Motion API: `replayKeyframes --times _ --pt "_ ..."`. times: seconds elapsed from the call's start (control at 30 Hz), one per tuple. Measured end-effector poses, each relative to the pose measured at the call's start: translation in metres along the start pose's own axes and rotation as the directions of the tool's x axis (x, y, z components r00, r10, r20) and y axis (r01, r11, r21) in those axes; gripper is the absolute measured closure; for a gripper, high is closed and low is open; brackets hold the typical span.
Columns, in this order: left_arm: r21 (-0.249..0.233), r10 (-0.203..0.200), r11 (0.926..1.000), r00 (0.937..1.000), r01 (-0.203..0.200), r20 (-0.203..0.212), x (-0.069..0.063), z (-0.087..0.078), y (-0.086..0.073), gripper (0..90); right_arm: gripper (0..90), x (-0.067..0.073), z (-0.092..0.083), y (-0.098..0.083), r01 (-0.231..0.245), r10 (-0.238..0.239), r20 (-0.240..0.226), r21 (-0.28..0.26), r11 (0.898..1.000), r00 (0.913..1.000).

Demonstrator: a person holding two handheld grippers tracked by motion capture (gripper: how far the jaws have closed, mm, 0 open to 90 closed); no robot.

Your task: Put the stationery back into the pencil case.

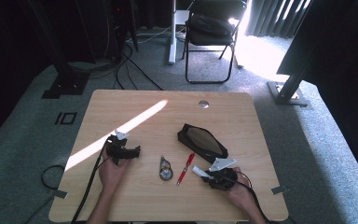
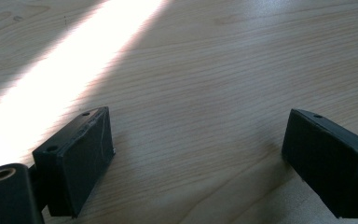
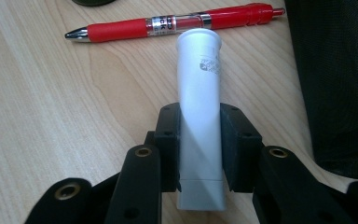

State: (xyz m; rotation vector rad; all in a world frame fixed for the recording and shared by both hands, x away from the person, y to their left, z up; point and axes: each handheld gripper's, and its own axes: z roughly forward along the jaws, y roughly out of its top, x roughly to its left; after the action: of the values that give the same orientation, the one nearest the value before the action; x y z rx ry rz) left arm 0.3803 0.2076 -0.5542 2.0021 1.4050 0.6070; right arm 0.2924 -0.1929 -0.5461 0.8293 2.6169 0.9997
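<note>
My right gripper (image 3: 199, 128) is shut on a white cylindrical tube (image 3: 198, 70), gripped near its flat crimped end; the round end points toward a red pen (image 3: 177, 24) lying on the wood. In the high view the right gripper (image 1: 210, 174) sits front right with the white tube (image 1: 198, 170) sticking out to the left, beside the red pen (image 1: 185, 168). An open black pencil case (image 1: 202, 141) lies just behind them. My left gripper (image 1: 129, 150) rests at the left, and its jaws (image 2: 198, 135) stand open over bare wood with nothing between them.
A small round metal object (image 1: 166, 171) lies left of the pen. A bright sun stripe (image 1: 121, 130) crosses the wooden table (image 1: 242, 116). The black case (image 3: 340, 79) is close on the right gripper's right. A folding chair (image 1: 212, 32) stands beyond the table.
</note>
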Motion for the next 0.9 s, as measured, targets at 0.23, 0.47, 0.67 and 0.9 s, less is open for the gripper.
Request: replayKeyframes --times 0.23,0.47,0.67,0.9 --pt "0.0 0.0 1.0 1.0 0.0 0.0 0.0 0.0 0.0 8.9 70.8 0.003 -0.004 0.001 -0.003 0.003 0.008 -0.027 1.0 1.0" --pt "0.0 0.0 1.0 1.0 0.0 0.0 0.0 0.0 0.0 8.9 70.8 0.004 -0.009 0.003 -0.005 0.005 0.008 -0.064 0.998 1.0" --pt "0.0 0.0 1.0 1.0 0.0 0.0 0.0 0.0 0.0 8.9 70.8 0.004 -0.013 0.004 -0.004 0.005 0.008 -0.085 0.996 1.0" --pt "0.0 0.0 1.0 1.0 0.0 0.0 0.0 0.0 0.0 8.9 70.8 0.004 -0.023 0.007 -0.012 0.014 0.011 -0.141 0.99 0.9998"
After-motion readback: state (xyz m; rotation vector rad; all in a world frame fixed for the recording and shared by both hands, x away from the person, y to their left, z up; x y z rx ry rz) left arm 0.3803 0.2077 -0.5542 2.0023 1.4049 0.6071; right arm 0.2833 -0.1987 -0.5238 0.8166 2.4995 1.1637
